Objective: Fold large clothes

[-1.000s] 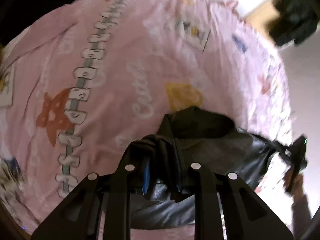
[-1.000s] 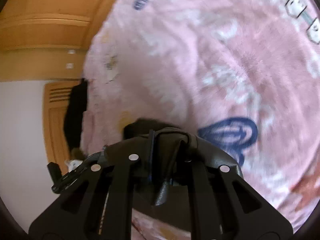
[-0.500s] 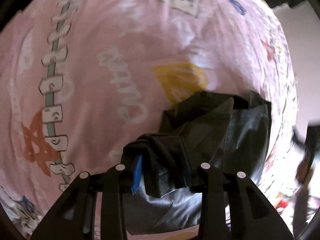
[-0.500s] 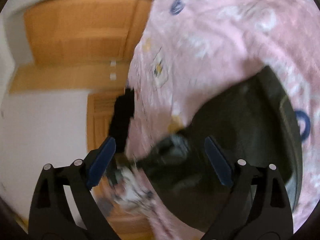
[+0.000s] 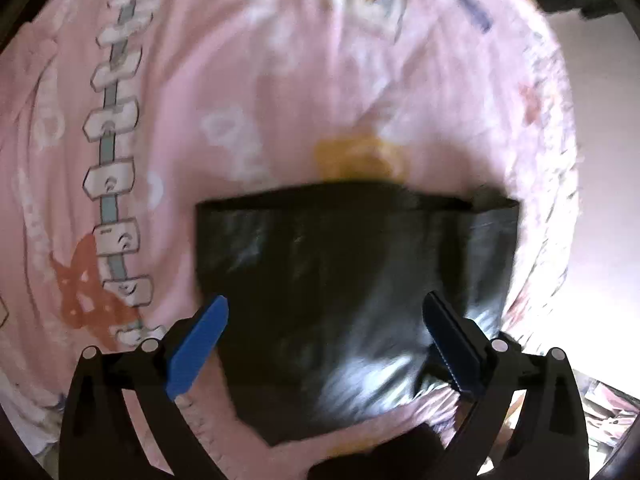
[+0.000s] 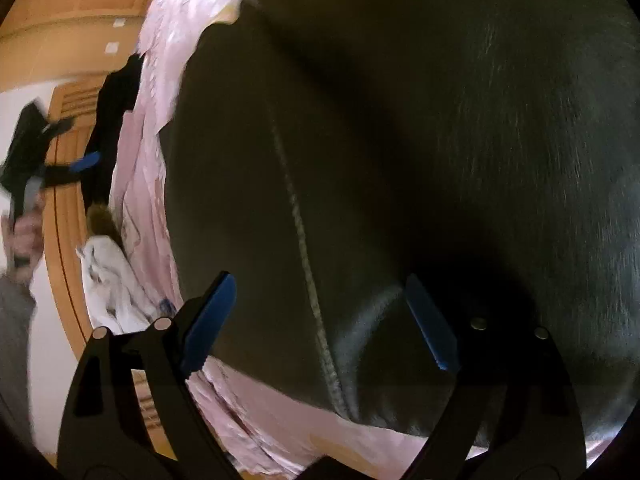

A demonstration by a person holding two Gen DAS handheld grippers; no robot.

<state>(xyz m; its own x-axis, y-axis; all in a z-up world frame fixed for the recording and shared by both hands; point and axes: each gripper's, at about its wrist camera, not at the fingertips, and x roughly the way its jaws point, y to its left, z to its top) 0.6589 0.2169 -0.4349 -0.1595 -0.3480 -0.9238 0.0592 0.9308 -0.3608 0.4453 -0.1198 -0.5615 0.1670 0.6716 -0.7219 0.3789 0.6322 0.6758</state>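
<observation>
Black leather-look garment (image 5: 352, 264) lies folded flat on pink printed bedsheet (image 5: 224, 92), near its right edge. Left gripper (image 5: 324, 344) opening wide above it, pads clear; right gripper (image 6: 320, 320) closing slightly, nothing pinched. Wooden cabinetry (image 6: 76, 20) at far left.

We're in a home bedroom, prob. A pink printed bedsheet (image 5: 248, 92) w/ cartoon motifs covers a bed filling most of the left wrist view. In the right wrist view, at 10 o'clock, warm wooden cabinet doors (image 6: 76, 8) and a slatted wood panel (image 6: 68, 208); a white crumpled cloth (image 6: 108, 280) lies at the sheet's edge, 8 o'clock.
</observation>
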